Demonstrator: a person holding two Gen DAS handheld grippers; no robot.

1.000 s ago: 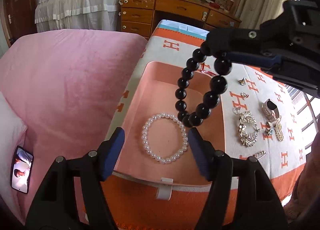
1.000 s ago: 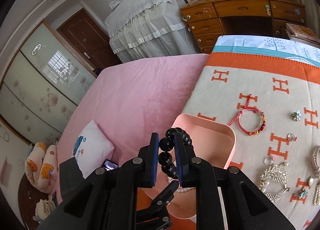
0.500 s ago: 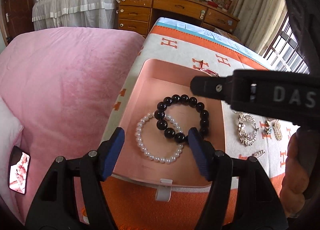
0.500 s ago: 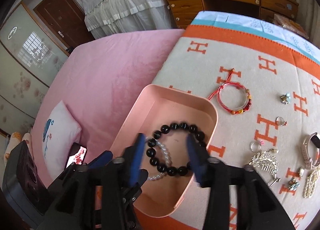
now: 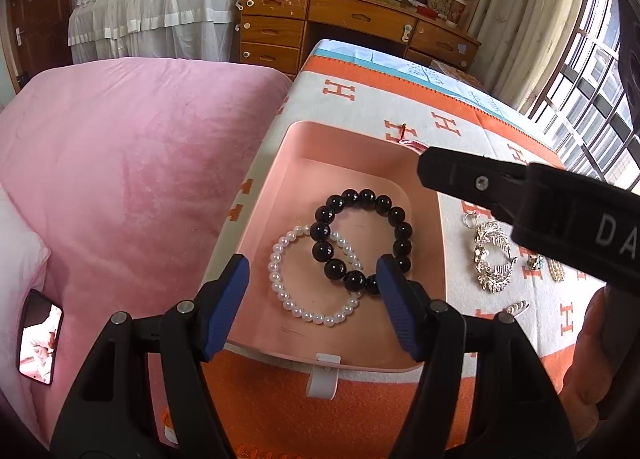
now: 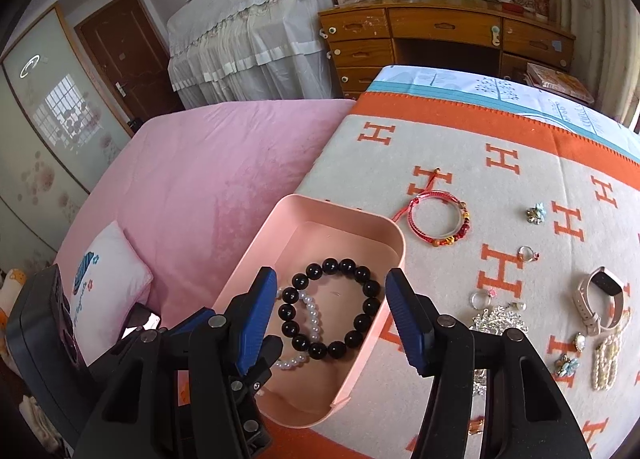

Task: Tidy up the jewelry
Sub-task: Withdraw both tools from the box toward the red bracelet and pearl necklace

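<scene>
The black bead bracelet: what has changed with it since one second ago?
The right tool let go of the black bead bracelet, which dropped into the pink tray and now lies partly over the pearl bracelet. That tool now stands open. The left tool stayed open and empty; the pearl bracelet stayed put.

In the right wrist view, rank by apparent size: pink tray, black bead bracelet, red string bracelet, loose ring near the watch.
1. pink tray
2. black bead bracelet
3. red string bracelet, though it lies farther from the camera, so the gap with the black one may be exaggerated
4. ring
</scene>
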